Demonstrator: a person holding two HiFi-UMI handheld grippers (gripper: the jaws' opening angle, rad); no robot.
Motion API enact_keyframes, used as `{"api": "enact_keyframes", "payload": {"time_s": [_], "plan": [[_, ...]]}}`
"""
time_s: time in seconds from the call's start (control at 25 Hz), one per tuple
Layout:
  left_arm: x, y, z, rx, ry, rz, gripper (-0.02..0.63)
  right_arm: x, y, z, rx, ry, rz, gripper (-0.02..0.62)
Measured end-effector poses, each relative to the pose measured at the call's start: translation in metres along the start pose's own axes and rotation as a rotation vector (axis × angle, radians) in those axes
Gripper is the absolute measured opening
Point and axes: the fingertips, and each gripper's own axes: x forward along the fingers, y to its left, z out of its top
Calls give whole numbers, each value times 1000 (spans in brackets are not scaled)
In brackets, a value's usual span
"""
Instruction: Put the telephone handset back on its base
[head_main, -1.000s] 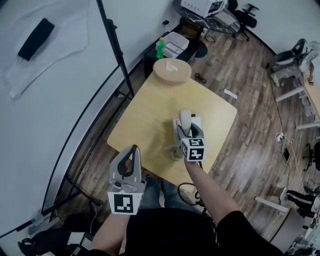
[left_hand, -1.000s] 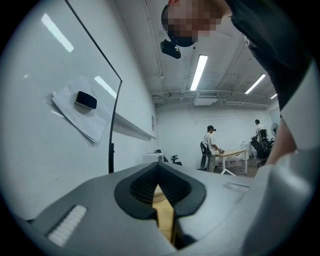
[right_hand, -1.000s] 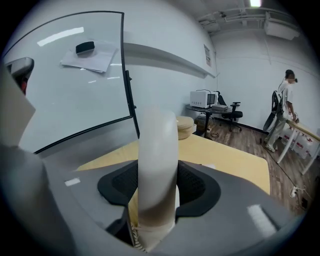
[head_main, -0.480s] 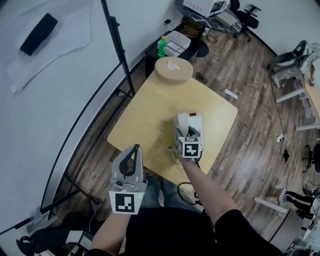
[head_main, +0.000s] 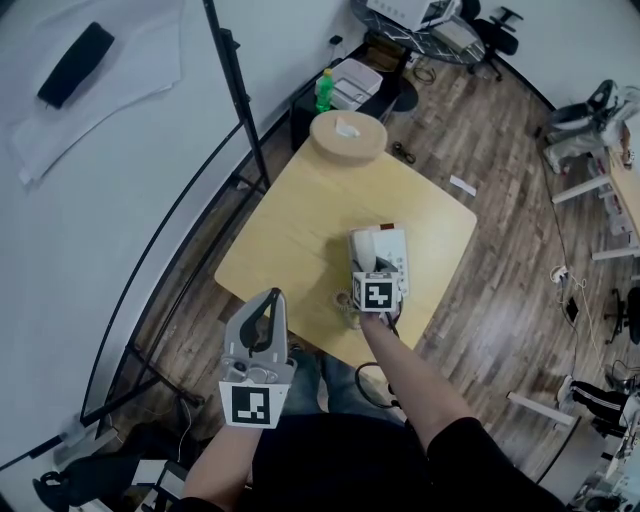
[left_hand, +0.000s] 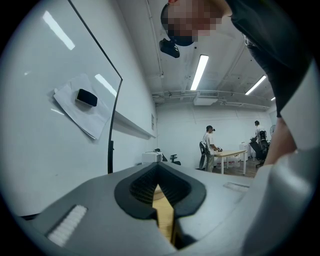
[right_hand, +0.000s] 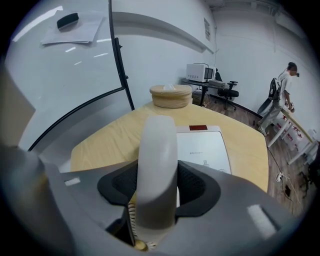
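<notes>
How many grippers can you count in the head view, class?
2. The left gripper hangs shut beside the table; the right gripper grips the handset over its base. None looks hidden.

No text can be read for certain. In the right gripper view, the telephone base (right_hand: 202, 150) carries one short line of dark print at mid-frame, too small to make out. A small red label (right_hand: 198, 128) sits at its far edge, and its lettering is illegible. In the head view, the right gripper's marker cube (head_main: 377, 294) at centre and the left gripper's marker cube (head_main: 254, 405) at lower left show only black-and-white square patterns, with no letters or digits. Any print on the green bottle (head_main: 321, 93) at upper centre is too small to read.
</notes>
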Motion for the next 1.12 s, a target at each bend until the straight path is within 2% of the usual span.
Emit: {"api": "enact_keyframes", "payload": {"time_s": [0.28, 0.48, 0.64, 0.8, 0.88, 0.96, 1.12], "plan": [[-1, 3, 3, -6, -28, 10, 0, 10, 1, -4, 4, 43, -6, 225], [-1, 5, -1, -16, -17, 13, 0, 14, -2, -2, 10, 63, -28, 225], [-1, 6, -1, -17, -23, 12, 0, 19, 3, 1, -3, 46, -21, 225], [-1, 6, -3, -17, -12, 6, 0, 20, 5, -2, -23, 70, -16, 230], [-1, 6, 0, -13, -15, 2, 0, 18, 8, -3, -33, 86, 6, 253], [-1, 6, 2, -10, -12, -1, 0, 11, 10, 0, -23, 80, 23, 331], [0, 7, 10, -15, -9, -2, 0, -23, 6, 25, -39, -15, 41, 333]]}}
